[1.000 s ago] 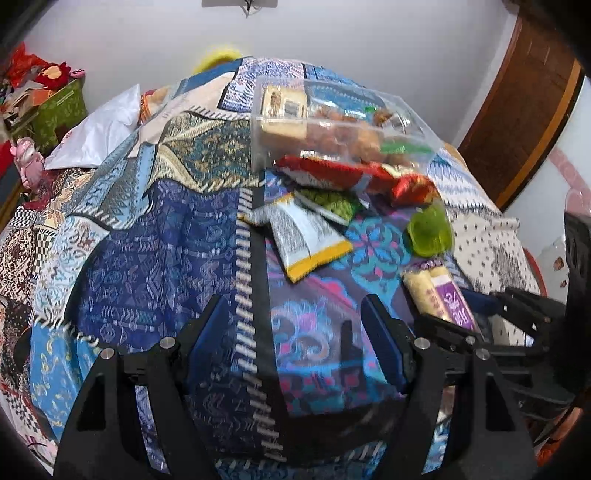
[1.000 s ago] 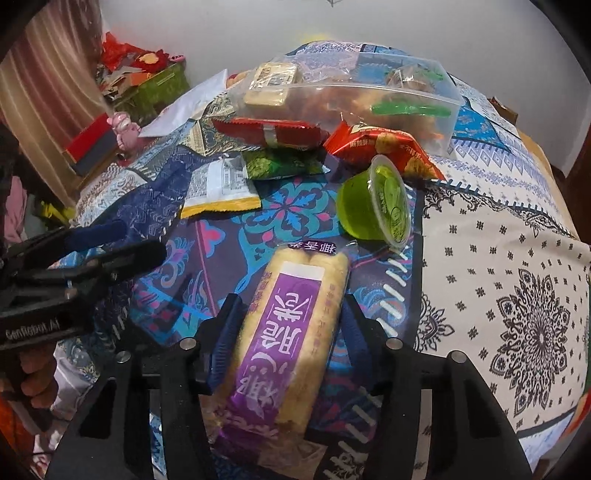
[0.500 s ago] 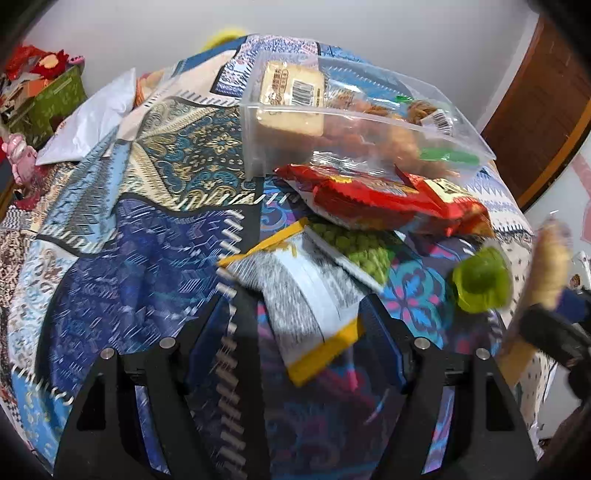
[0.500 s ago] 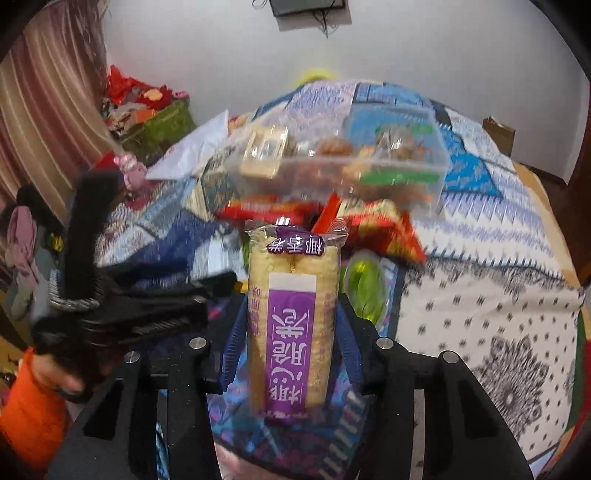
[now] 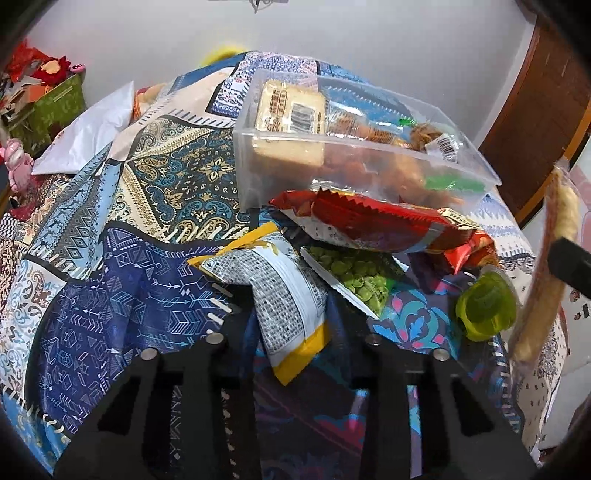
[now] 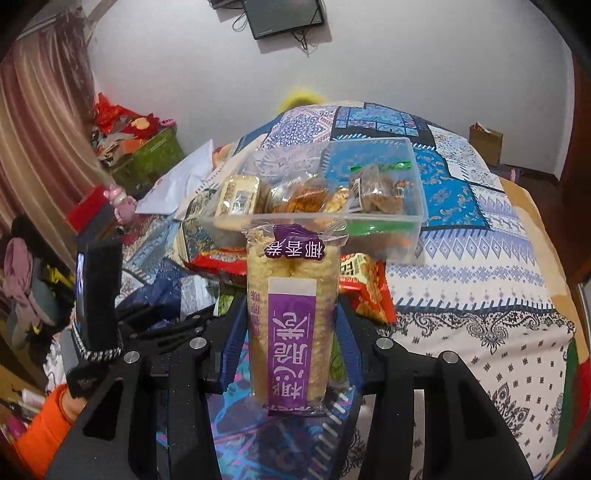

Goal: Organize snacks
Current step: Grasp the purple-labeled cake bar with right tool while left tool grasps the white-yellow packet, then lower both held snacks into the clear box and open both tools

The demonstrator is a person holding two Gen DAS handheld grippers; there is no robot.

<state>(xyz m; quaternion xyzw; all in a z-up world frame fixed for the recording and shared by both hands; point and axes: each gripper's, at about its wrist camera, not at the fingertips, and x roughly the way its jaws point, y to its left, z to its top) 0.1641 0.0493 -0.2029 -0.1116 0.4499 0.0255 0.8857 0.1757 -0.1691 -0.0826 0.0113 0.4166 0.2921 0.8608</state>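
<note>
I am working in a home bedroom: I am leaning over a bed whose patchwork quilt is covering the whole surface, with a white pillow lying by its far left edge. A curtain is hanging at the left, a dark screen is hanging on the plain white wall, and a wooden door is standing at the right. A green box heaped with red clutter is sitting beyond the bed's far left corner.

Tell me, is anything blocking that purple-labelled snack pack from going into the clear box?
Nothing visible. The right gripper holds the purple-labelled pack raised above the loose packets, and the clear box ahead is open-topped.
</note>
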